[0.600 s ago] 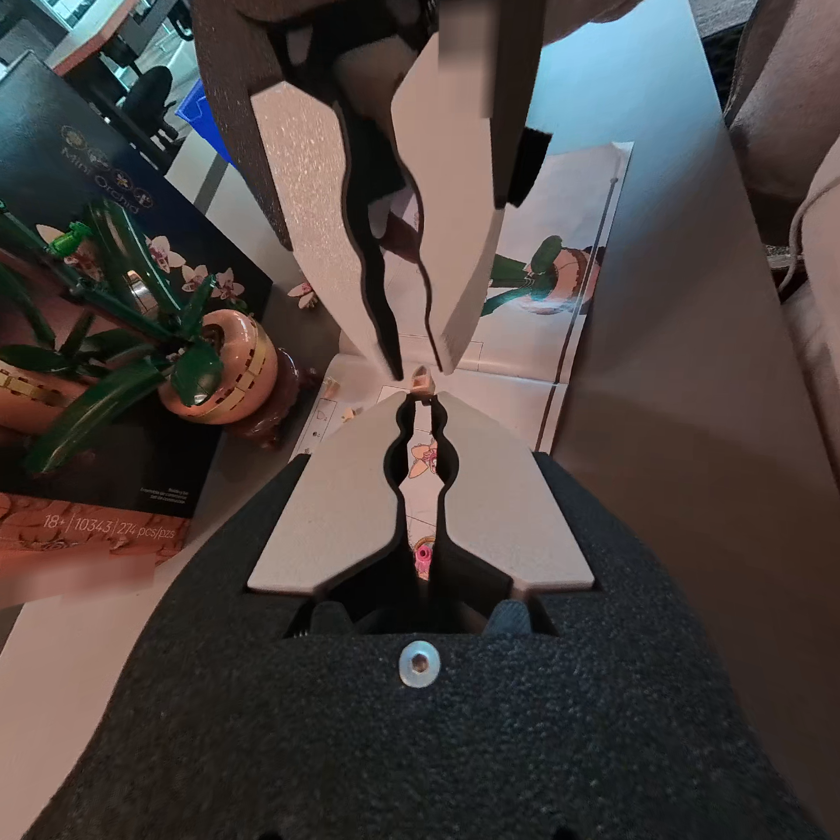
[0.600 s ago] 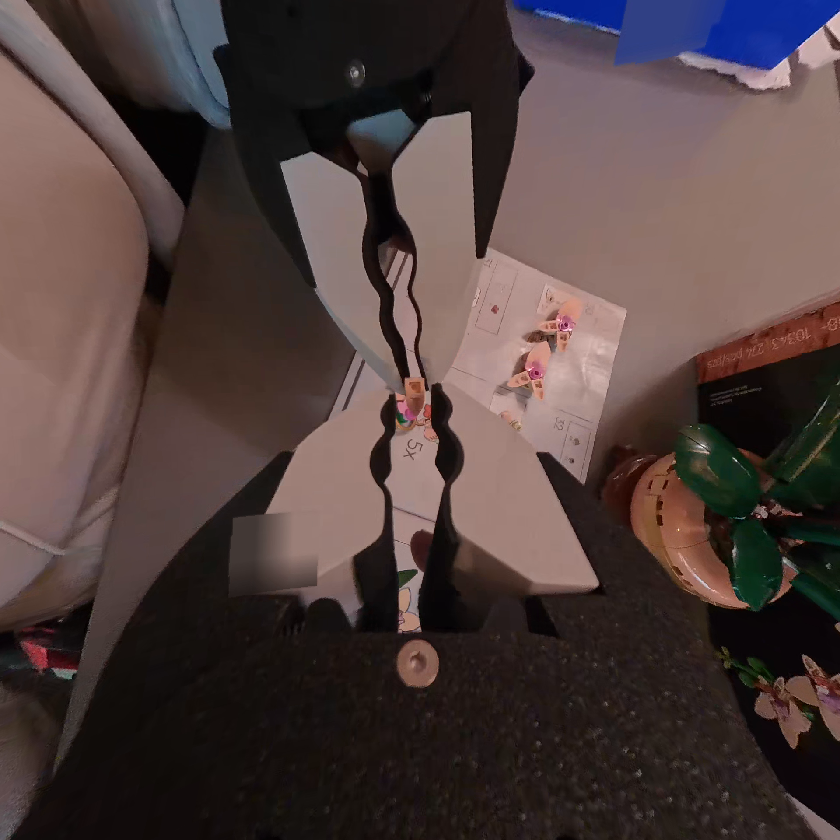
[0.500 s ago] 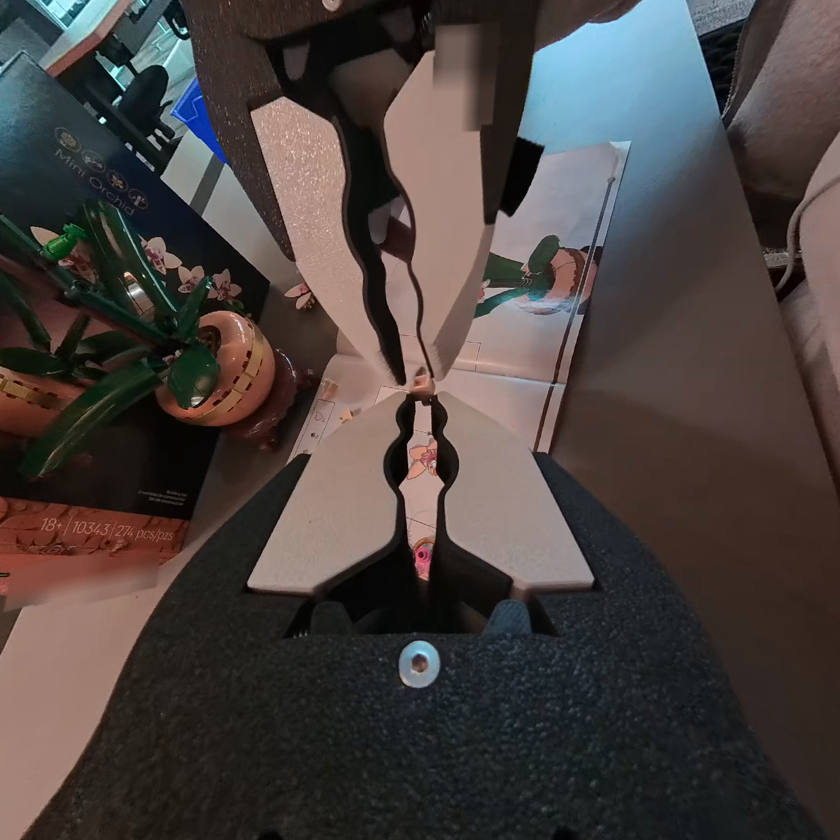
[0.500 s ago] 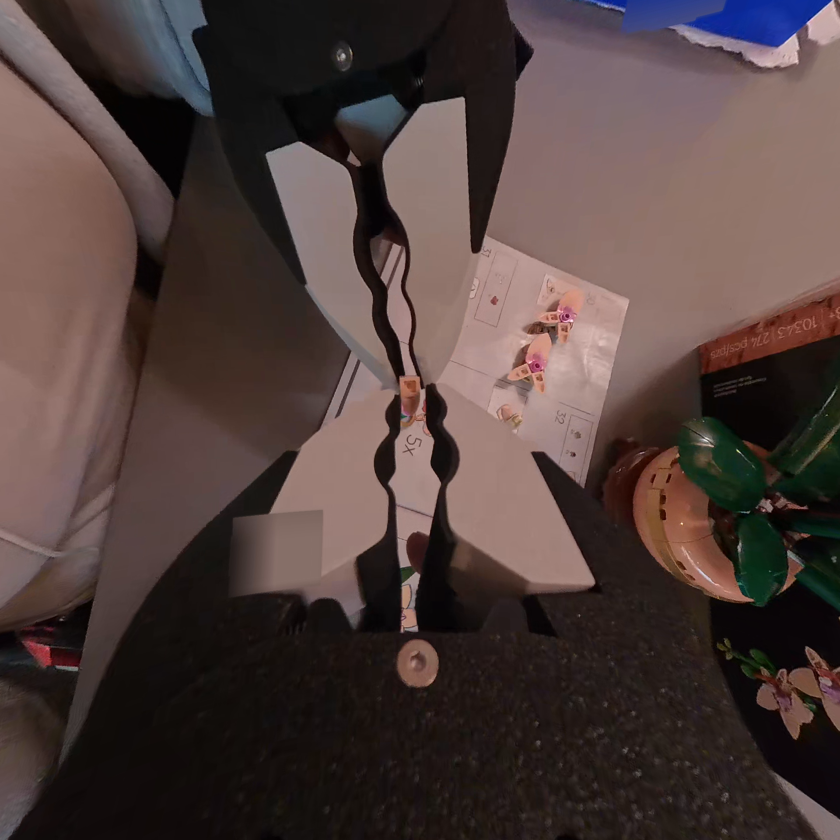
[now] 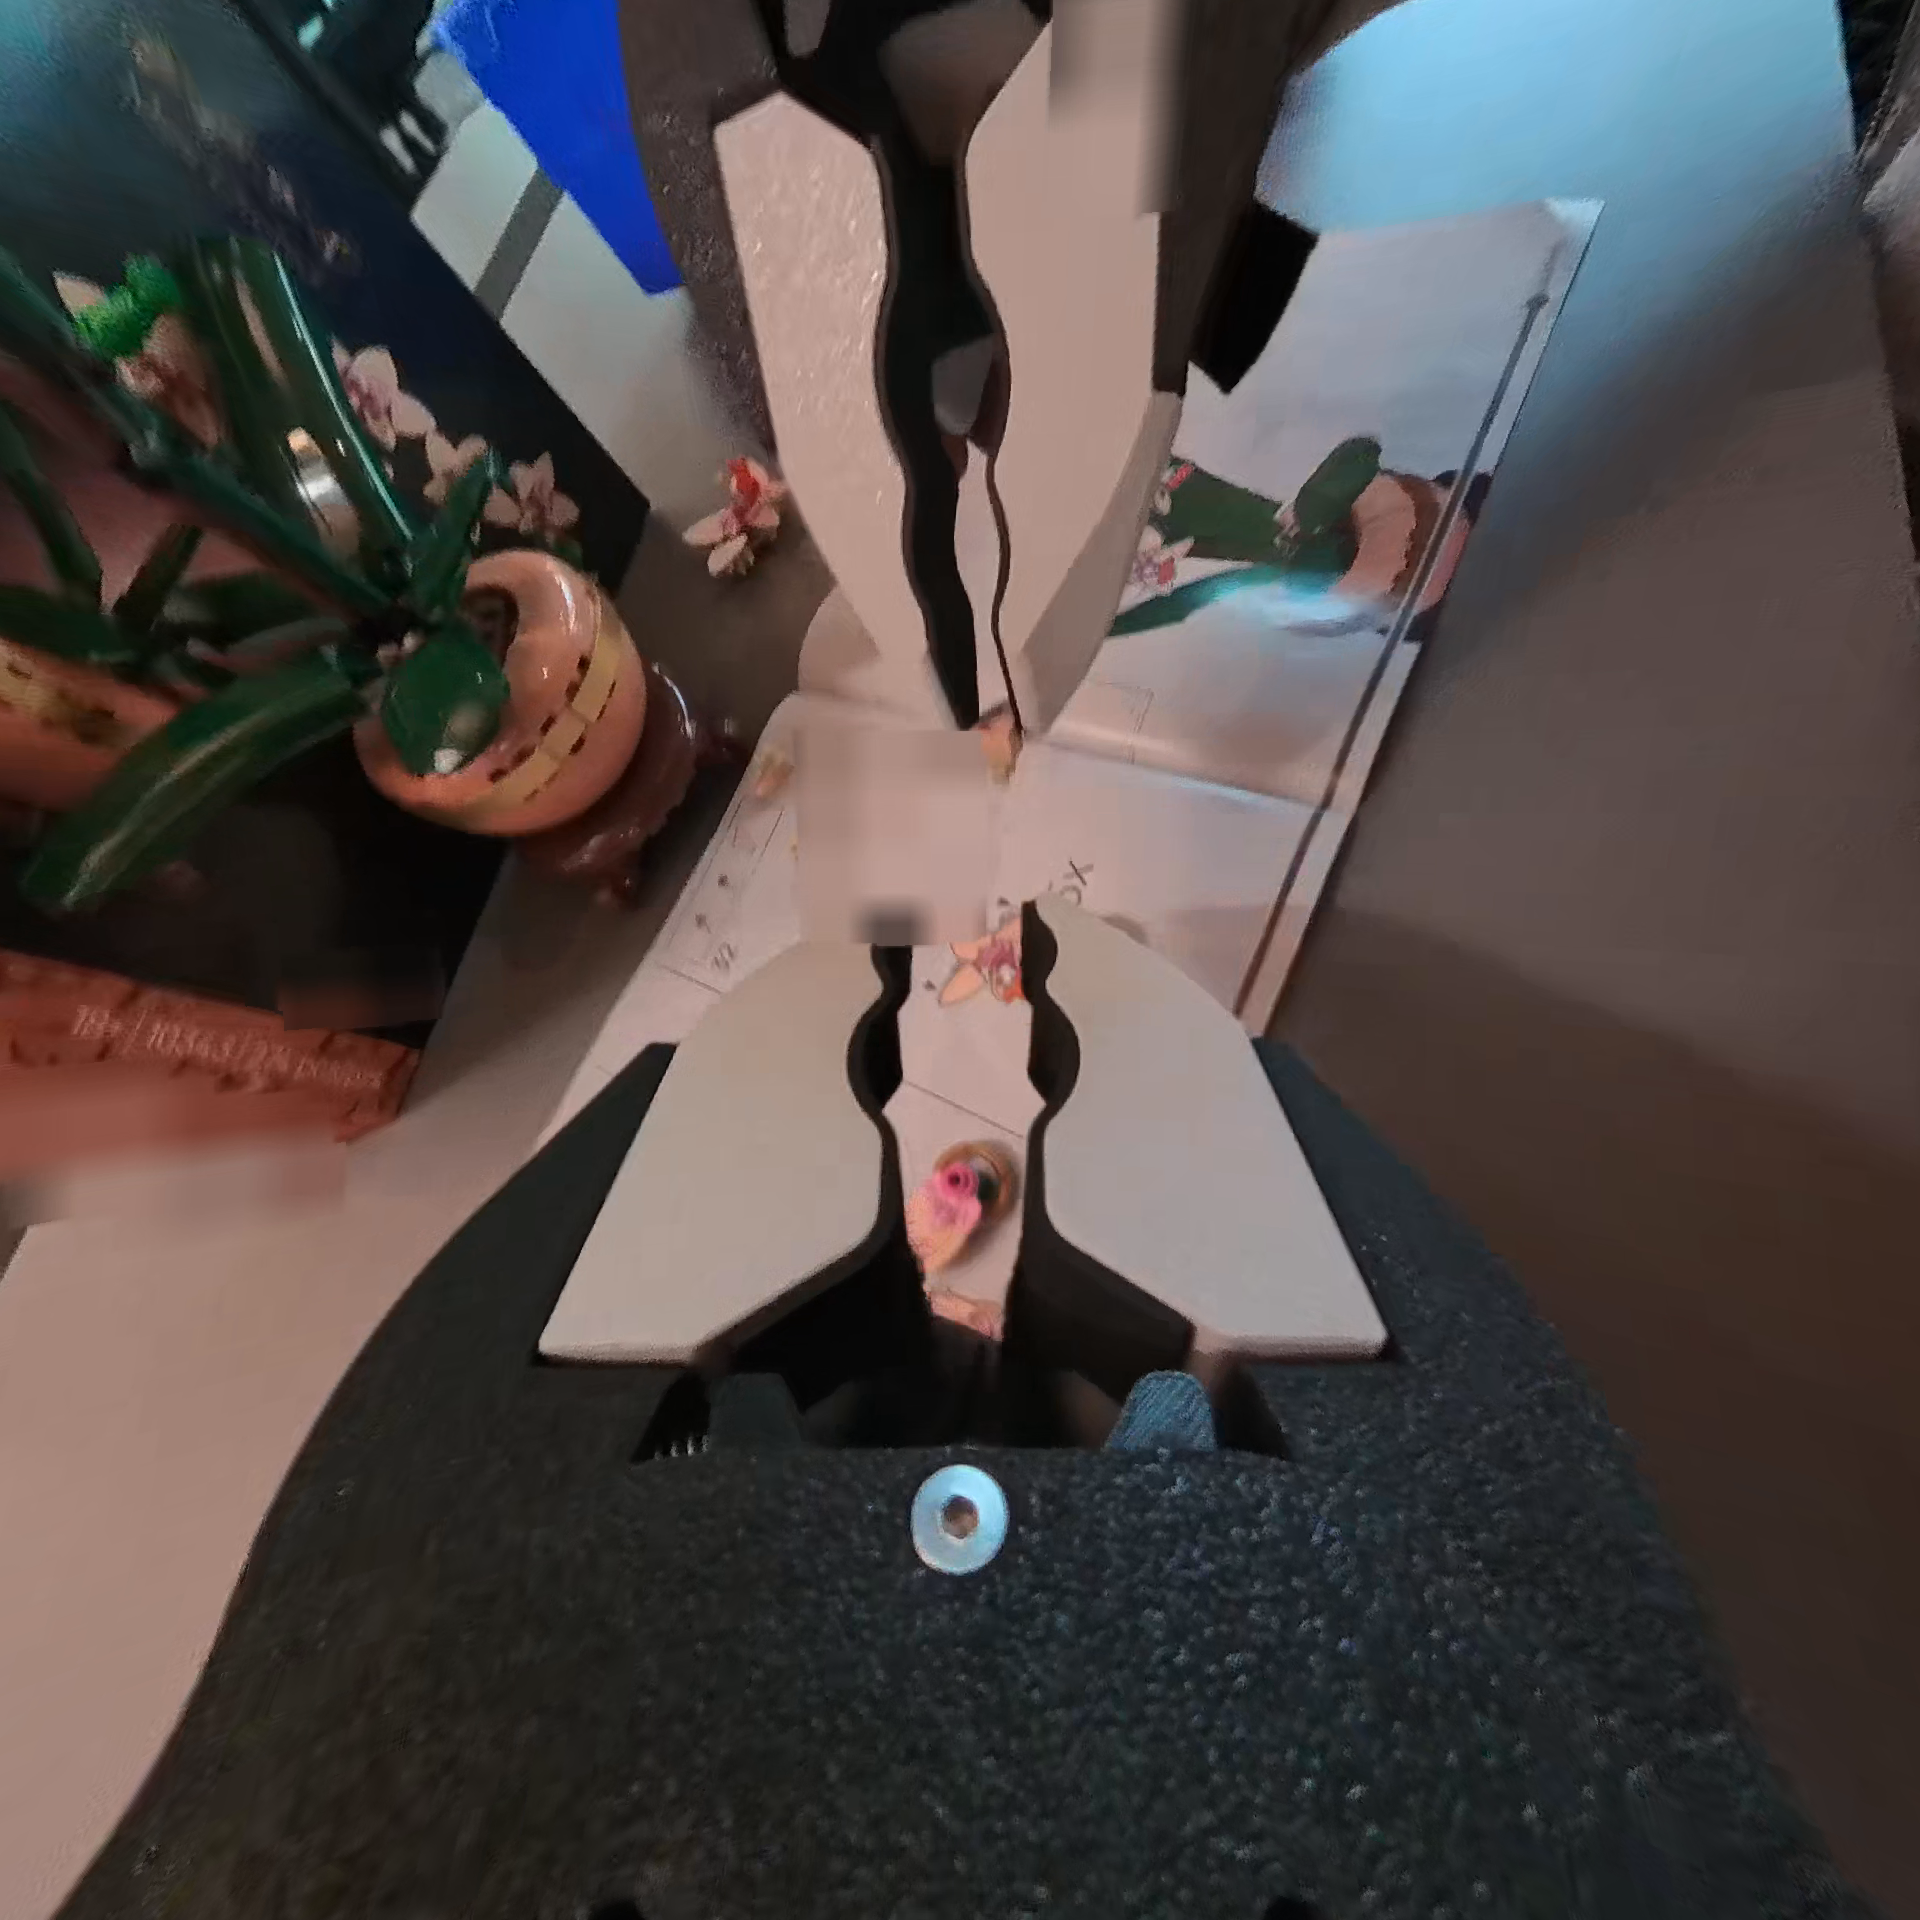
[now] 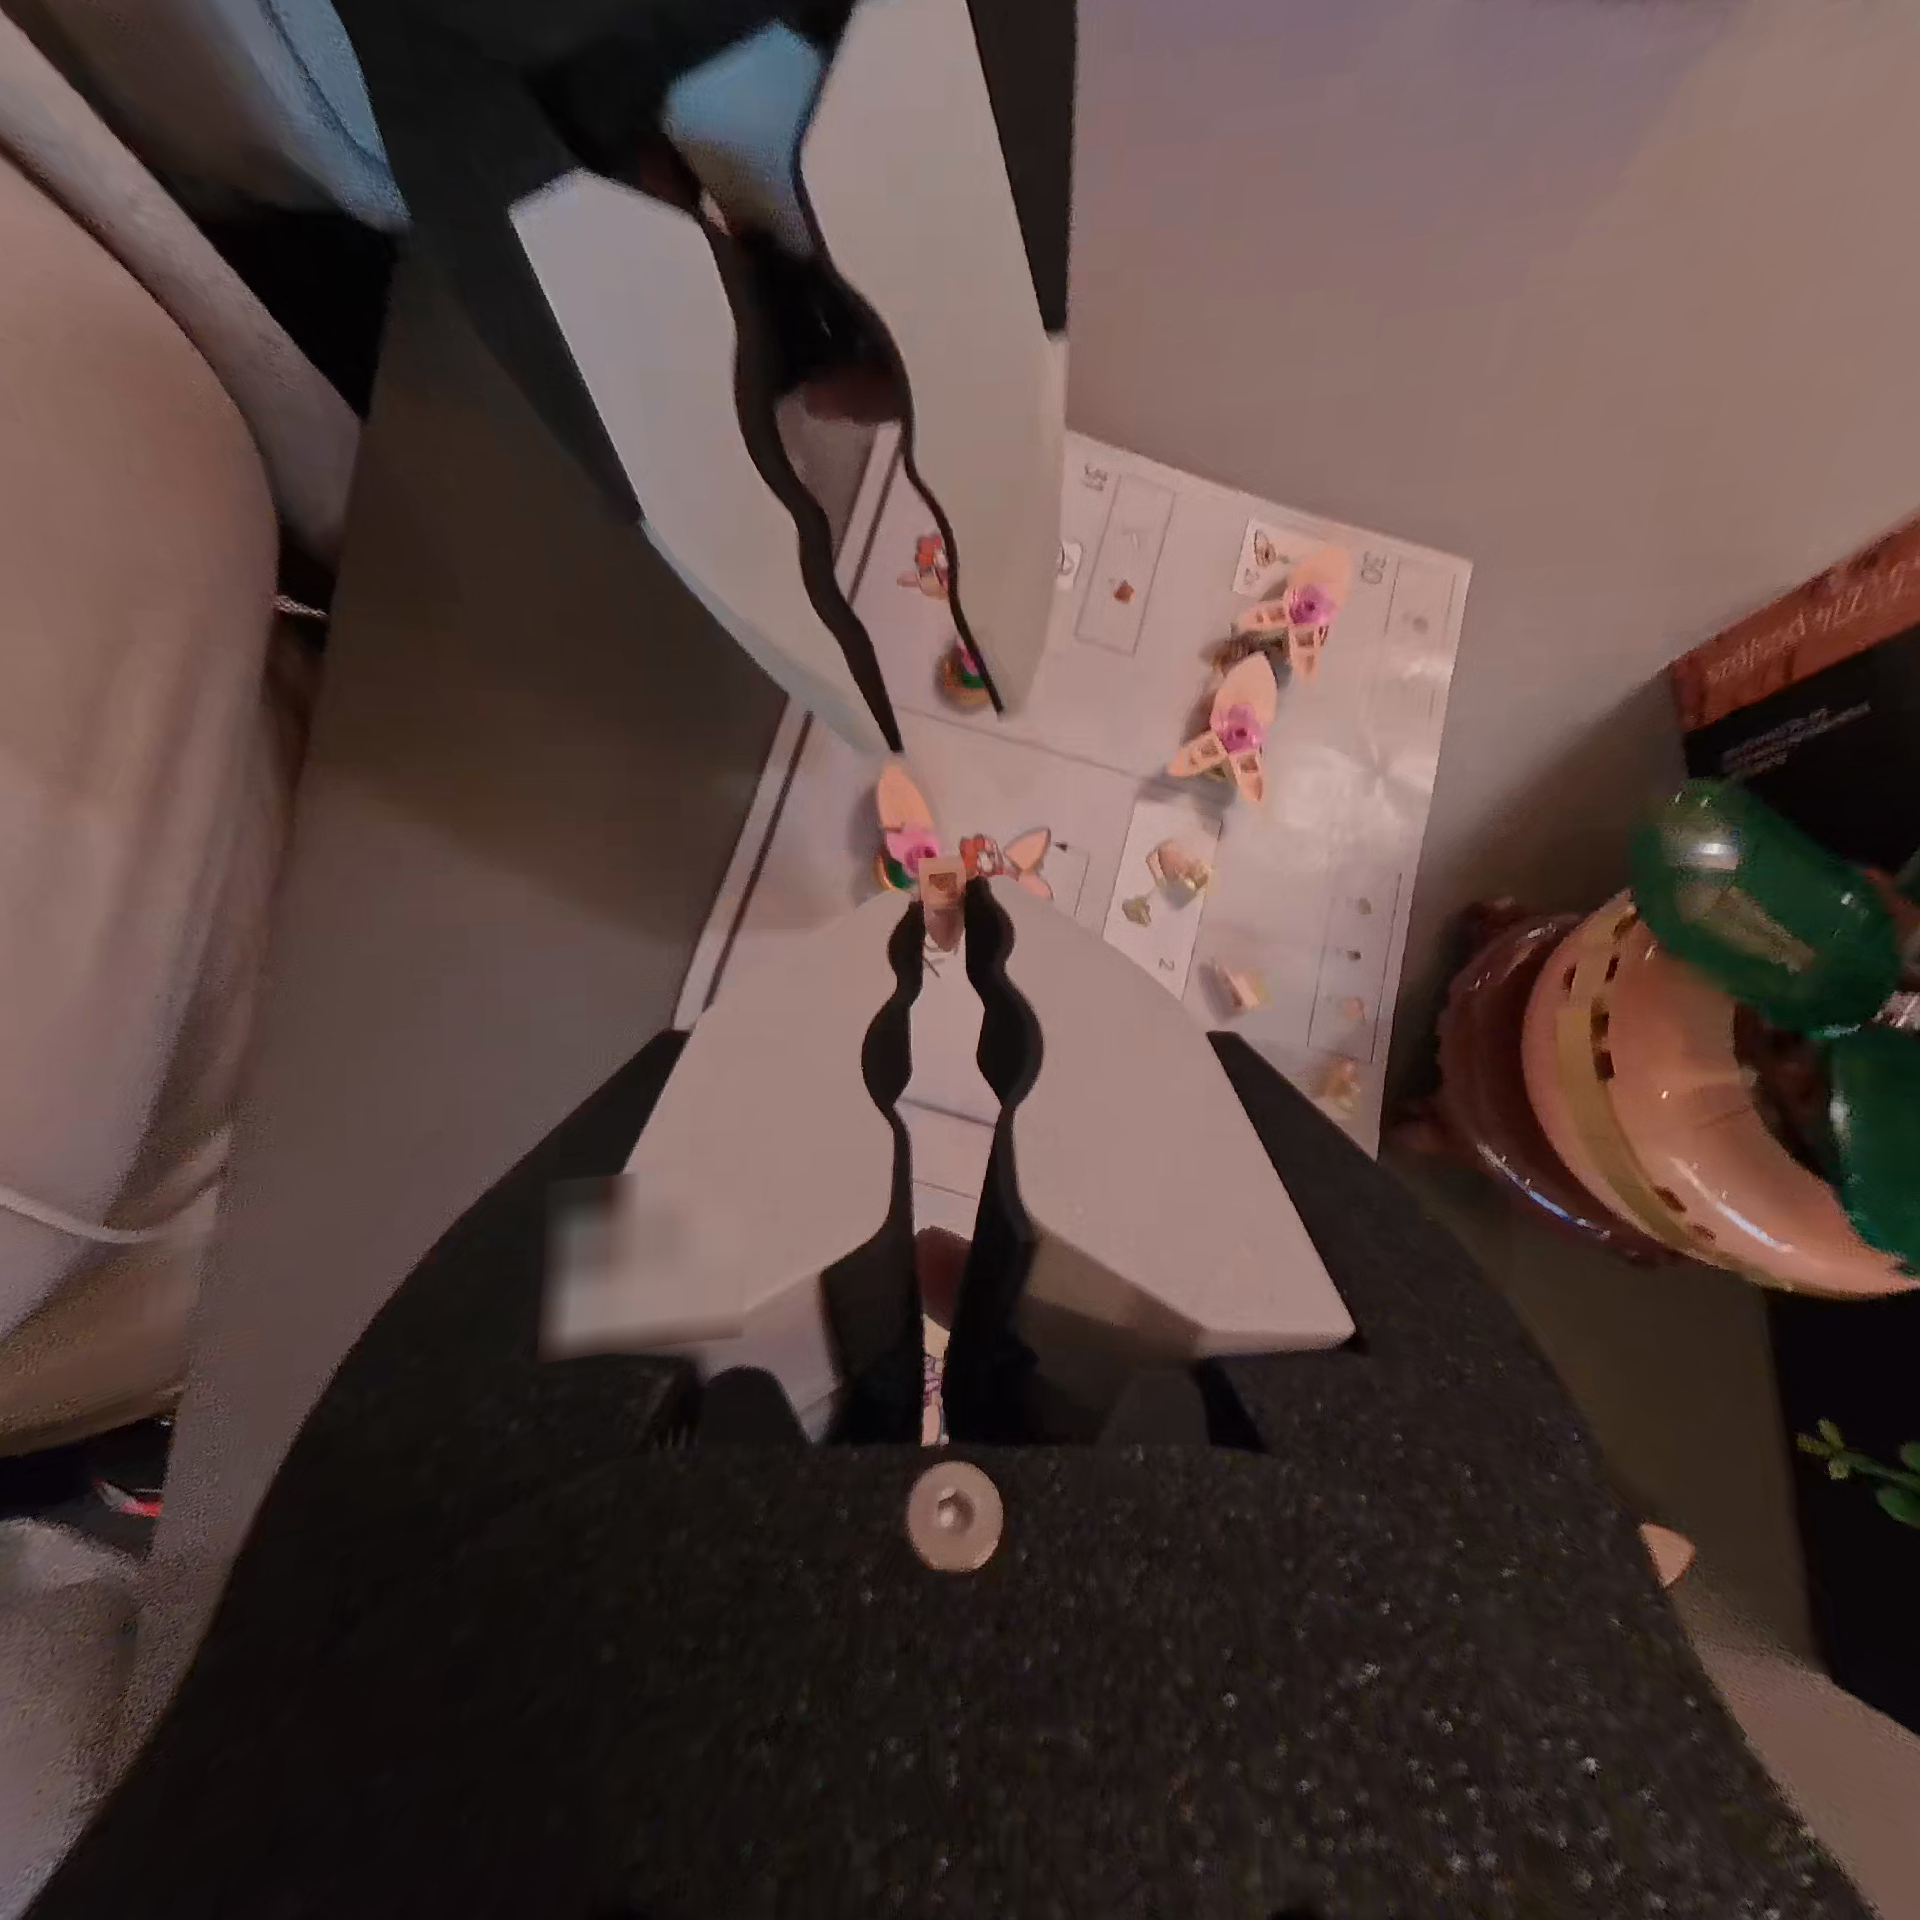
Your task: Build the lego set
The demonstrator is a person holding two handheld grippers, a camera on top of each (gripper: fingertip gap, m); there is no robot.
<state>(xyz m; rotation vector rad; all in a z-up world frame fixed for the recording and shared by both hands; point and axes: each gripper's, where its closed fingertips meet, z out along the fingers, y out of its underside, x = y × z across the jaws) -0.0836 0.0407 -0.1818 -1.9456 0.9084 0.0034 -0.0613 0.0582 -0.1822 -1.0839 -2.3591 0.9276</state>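
We kept the right gripper (image 6: 943,914) pinching the tan petal (image 6: 940,896) squarely, while the left gripper's (image 5: 961,925) jaws stood spread and empty.

Each wrist camera looks forward and down along its own tool, close above the tabletop (image 5: 1662,935); the two face each other, sharing the instruction booklet (image 6: 1299,831) between them.
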